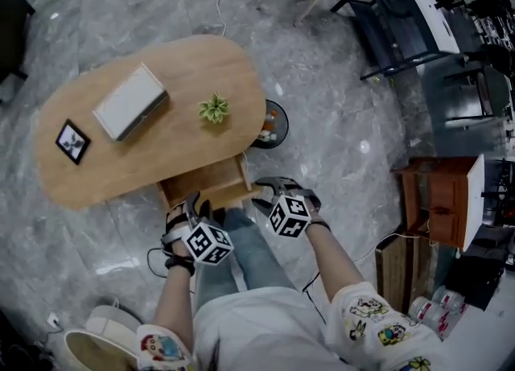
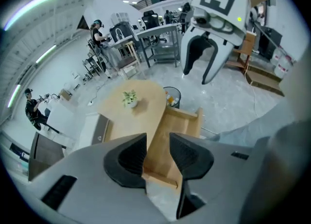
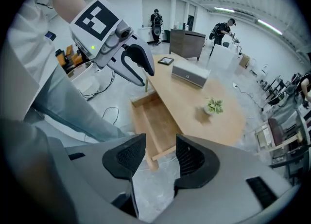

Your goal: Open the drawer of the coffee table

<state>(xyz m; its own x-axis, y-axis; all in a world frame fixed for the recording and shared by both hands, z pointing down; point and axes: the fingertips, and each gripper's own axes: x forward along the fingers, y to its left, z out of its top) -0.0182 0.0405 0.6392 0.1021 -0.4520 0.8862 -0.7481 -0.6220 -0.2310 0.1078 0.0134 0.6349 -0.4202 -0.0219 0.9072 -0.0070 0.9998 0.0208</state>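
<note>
Nr side of coffee table point(image 1: 181, 142): drawer point(image 1: 206, 179) open.

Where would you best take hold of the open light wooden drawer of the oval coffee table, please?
Pinch the drawer's front board from above, on the person's side: that thin upright edge stands clear of the tabletop.

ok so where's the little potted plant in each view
Head view: potted plant on the tabletop, just above centre, up from the open drawer.
Left gripper view: potted plant left of centre, up-left of the drawer.
Right gripper view: potted plant right of centre, to the right of the drawer.
Shared landmark: the open drawer.
</note>
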